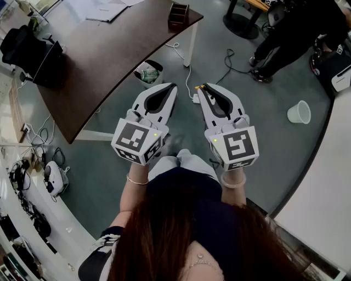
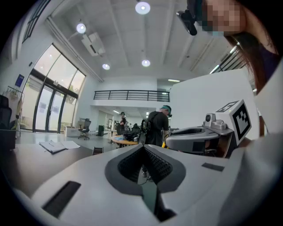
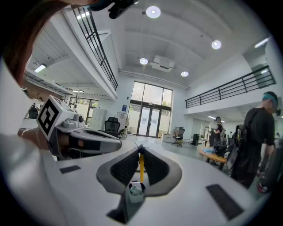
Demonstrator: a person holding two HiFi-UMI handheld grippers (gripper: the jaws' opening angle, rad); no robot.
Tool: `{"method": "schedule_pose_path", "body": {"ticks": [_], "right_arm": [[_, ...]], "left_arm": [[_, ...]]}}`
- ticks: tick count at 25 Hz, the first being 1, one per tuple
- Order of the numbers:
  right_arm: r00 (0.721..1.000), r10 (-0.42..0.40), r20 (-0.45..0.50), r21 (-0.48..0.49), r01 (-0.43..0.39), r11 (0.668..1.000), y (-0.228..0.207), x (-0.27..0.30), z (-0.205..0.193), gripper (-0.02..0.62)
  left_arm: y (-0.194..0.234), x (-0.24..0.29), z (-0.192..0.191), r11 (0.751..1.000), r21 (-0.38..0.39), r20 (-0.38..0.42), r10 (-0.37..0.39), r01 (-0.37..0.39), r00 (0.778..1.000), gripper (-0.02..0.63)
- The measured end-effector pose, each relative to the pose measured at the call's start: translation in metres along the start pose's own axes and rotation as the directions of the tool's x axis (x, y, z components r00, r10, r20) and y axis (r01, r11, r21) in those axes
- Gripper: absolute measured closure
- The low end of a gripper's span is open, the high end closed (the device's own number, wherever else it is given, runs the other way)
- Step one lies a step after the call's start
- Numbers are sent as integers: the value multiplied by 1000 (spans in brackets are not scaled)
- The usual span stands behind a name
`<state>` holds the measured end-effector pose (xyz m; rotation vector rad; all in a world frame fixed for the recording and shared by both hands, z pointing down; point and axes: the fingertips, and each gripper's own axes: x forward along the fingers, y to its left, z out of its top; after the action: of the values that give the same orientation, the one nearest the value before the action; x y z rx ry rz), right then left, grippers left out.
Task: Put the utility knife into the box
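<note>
In the head view both grippers are held side by side over the floor, pointing away from me. My right gripper is shut on a thin yellow utility knife. That knife shows as a yellow strip pinched between the ribbed pads of the right gripper. My left gripper is shut with nothing in it, and its pads meet in the left gripper view. A small dark brown box stands on the far corner of the brown table; the box also shows small in the left gripper view.
A bin with rubbish stands under the table edge. A white paper cup lies on the grey floor at right. A person in black stands at the top right. Cables trail on the floor; papers lie on the table.
</note>
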<state>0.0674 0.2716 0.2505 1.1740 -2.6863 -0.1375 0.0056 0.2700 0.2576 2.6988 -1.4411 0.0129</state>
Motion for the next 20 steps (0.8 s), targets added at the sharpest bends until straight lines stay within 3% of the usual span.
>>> {"method": "schedule_pose_path", "body": {"ticks": [20], "right_arm": [[999,39,17,17,-39,999,-21,18,-4,546]], "left_arm": [[12,28,-6,1000,-15,-16,7,-8,1000,604]]}}
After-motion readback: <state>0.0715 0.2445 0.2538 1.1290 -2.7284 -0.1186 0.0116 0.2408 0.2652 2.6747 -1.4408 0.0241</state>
